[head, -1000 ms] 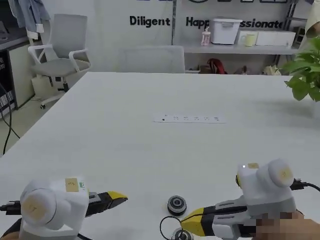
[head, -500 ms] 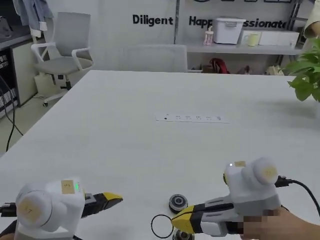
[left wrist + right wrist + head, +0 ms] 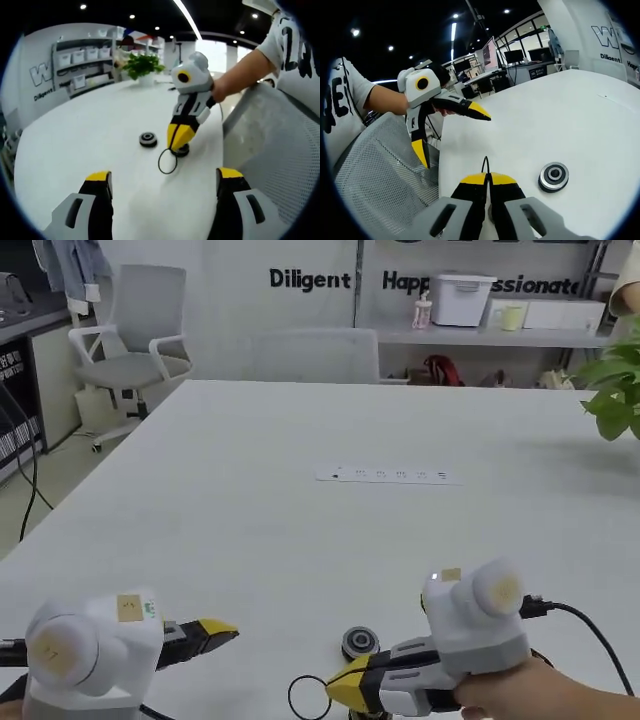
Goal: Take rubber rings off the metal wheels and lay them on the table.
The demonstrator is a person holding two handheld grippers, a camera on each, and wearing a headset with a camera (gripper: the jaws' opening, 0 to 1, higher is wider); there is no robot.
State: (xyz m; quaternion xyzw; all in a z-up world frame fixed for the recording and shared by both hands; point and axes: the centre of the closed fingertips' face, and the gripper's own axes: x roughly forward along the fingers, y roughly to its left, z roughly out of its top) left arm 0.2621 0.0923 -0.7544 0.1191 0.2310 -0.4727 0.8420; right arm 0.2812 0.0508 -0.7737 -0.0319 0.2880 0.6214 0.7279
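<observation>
- A white table [image 3: 300, 440] runs back toward a grey office chair [image 3: 135, 330] beyond its far left corner; a power strip [image 3: 388, 476] lies flat near the table's middle.
- Behind the far edge, a lettered wall and a shelf with a white bin [image 3: 462, 300]; a green plant [image 3: 615, 390] stands at the right edge.
- At the near edge, the right gripper [image 3: 332, 692] is clamped on a thin black rubber ring [image 3: 292, 697], its jaws pressed together.
- A metal wheel [image 3: 359, 643] lies flat just beyond, apart from the ring; another wheel [image 3: 181, 150] sits under the right gripper's tips.
- The left gripper [image 3: 163, 175] is above the near left edge, jaws spread wide and holding nothing.
</observation>
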